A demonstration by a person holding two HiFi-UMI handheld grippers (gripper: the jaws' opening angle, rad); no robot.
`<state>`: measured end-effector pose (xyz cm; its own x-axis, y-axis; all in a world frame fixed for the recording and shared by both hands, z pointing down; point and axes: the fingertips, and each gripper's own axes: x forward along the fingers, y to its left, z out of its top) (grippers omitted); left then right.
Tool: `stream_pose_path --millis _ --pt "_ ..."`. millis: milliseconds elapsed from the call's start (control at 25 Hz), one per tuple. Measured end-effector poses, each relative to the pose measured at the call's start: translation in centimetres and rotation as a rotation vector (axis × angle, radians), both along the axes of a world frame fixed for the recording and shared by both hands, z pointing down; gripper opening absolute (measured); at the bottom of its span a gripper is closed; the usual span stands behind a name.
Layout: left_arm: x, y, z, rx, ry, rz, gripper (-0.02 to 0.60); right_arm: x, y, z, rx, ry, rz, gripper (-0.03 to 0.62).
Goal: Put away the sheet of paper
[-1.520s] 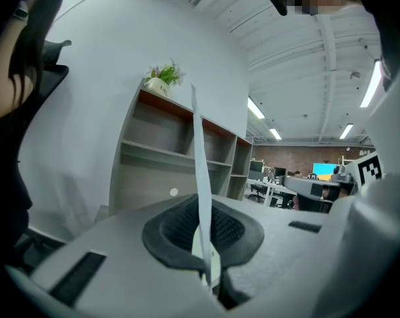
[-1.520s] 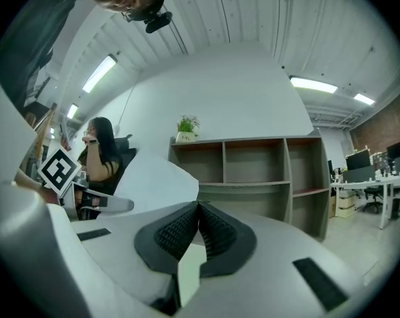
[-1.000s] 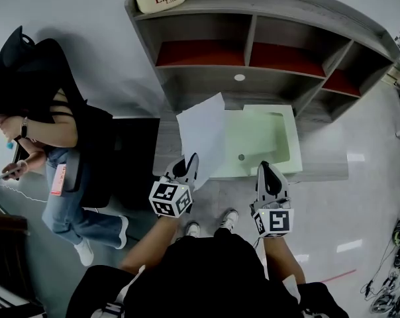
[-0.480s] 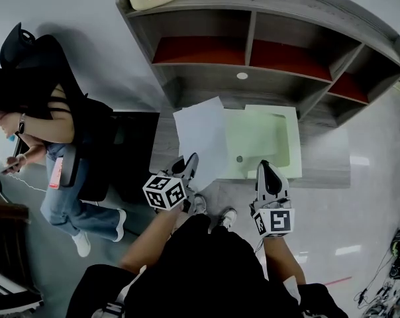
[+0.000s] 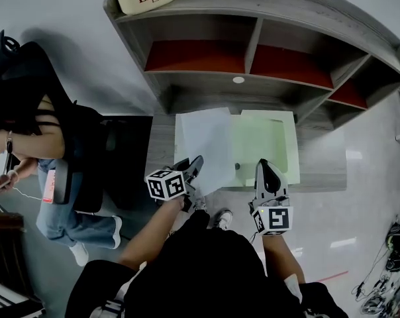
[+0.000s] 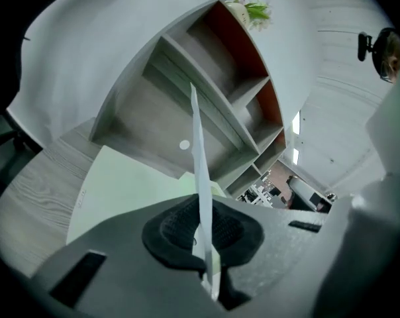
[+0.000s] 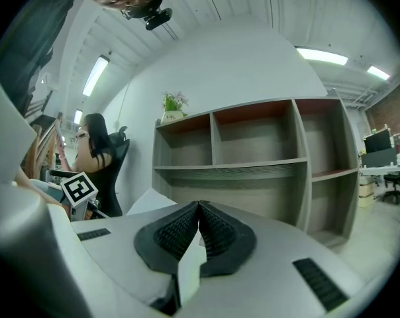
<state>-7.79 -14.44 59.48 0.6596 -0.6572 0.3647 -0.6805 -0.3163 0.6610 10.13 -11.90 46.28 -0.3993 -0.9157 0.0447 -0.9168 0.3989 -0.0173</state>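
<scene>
While the head view looks down on the desk, the left gripper pinches the near edge of the paper. The sheet lies over the left part of a green mat, before the shelf. The right gripper is at the mat's near edge, just right of the sheet and apart from it. A person sits at far left.

In the left gripper view, the pads clamp the paper, seen edge-on, above the mat.

In the right gripper view, the pads are pressed together at the tips. A pale wedge low between them may be part of the gripper. The paper's corner shows at left.
</scene>
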Motion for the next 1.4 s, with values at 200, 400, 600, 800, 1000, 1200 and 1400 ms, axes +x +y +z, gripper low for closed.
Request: stream_pose_path --millis 200,400,600,800,1000,1200,1400 --pt "0.4 -1.1 2.8 -0.097 0.046 0.042 0.006 -0.6 -2.0 -0.2 -0.004 0.030 0.016 0.021" --pt "0.3 -1.8 5.4 -0.185 0.096 0.065 0.006 -1.0 -3.7 -0.3 -0.012 0.064 0.043 0.021" --pt "0.6 -3.3 6.6 -0.209 0.124 0.095 0.006 -1.5 -4.3 0.0 -0.014 0.098 0.058 0.021" --pt "1.5 -4.2 8.2 -0.256 0.109 0.106 0.006 -0.4 -5.0 1.5 -0.038 0.096 0.055 0.021" --pt "2.3 -4.7 9.8 -0.289 0.062 0.101 0.006 0.7 -6.0 2.6 -0.057 0.088 0.029 0.021" --pt "3.2 -5.1 11.0 -0.328 0.058 0.091 0.006 1.8 -6.5 3.7 -0.072 0.076 0.024 0.021" --pt "4.8 -5.3 12.3 -0.372 0.049 0.085 0.006 2.6 -6.5 4.5 -0.087 0.056 0.037 0.021"
